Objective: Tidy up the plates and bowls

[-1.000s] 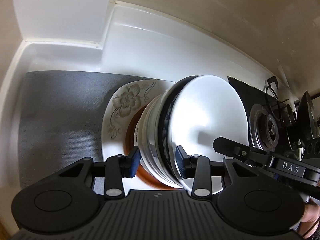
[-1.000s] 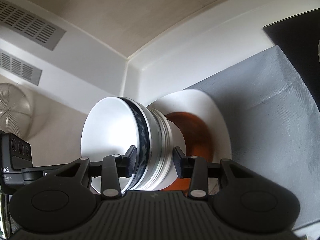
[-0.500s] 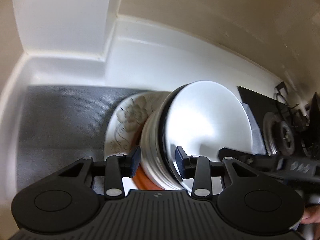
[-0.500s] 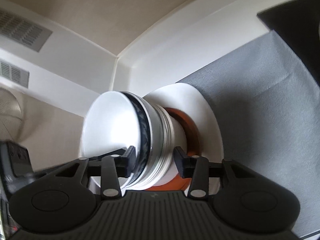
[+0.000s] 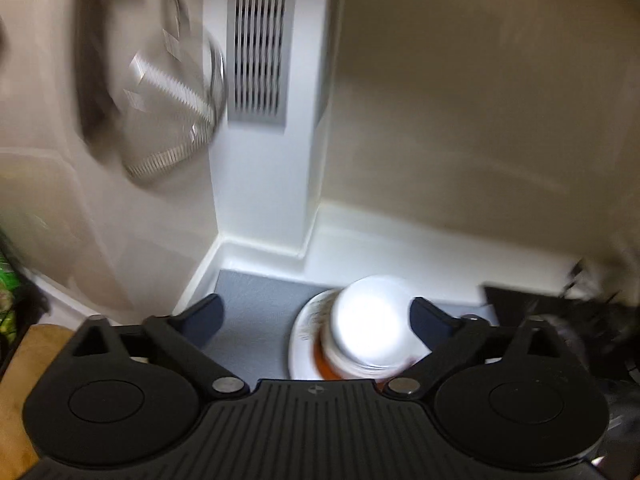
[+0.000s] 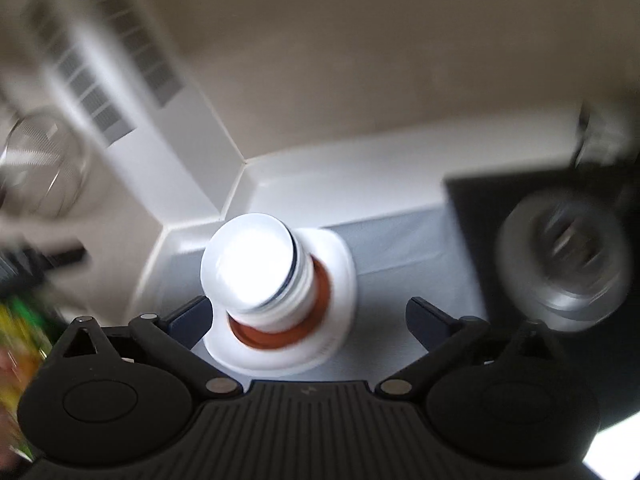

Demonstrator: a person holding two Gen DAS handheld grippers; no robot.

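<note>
A stack of white bowls (image 5: 370, 320) (image 6: 252, 268) stands on an orange dish (image 6: 280, 338) and a white flowered plate (image 5: 306, 332) (image 6: 340, 280), on a grey mat (image 5: 256, 312) (image 6: 400, 240) in the corner of the white counter. My left gripper (image 5: 316, 316) is open and empty, pulled back above the stack. My right gripper (image 6: 308, 316) is open and empty too, back from the stack. Both views are blurred by motion.
A black stove with a round burner (image 6: 560, 256) lies right of the mat. A wall vent (image 5: 258, 44) and a hanging wire strainer (image 5: 168, 108) are up on the left. White walls (image 5: 260, 192) close the corner behind the stack.
Both grippers have opened wide, let go of the bowl stack and pulled back and up. The stack now stands by itself on the plate.
</note>
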